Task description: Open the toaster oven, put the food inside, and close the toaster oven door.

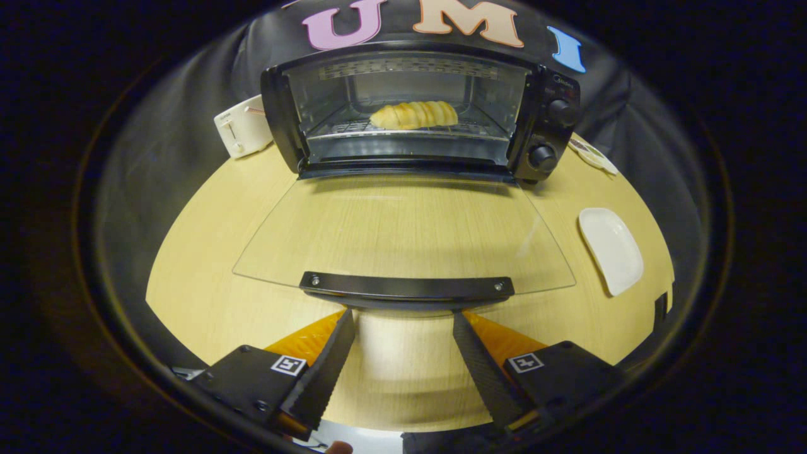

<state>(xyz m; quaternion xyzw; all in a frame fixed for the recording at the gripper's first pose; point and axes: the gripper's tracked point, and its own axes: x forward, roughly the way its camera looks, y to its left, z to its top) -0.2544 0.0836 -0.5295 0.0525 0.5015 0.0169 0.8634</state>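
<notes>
Your claw (403,328) sits nearest, fingers spread wide and holding nothing — the tips lie just short of the black door handle (406,288), one toward each end of it, apparently not touching, though that is hard to tell from here.

The step in hand looks like the closing. Since the glass door (403,233) lies folded down flat over the wooden counter (202,284), get the tips under the handle's front edge, centred between the two screws, and lift in an arc that follows the hinge at the oven's base — a straight push forward would likely jam against the hinge or shove the whole appliance back. You needn't pinch; a steady lift from beneath should do.

Beyond the door, the toaster oven (416,113) stands open with the bread roll (413,115) already resting on its wire rack (353,128). A white plate (610,250) lies empty to the right of the door, and a white pop-up toaster (243,126) stands left of the oven.
</notes>
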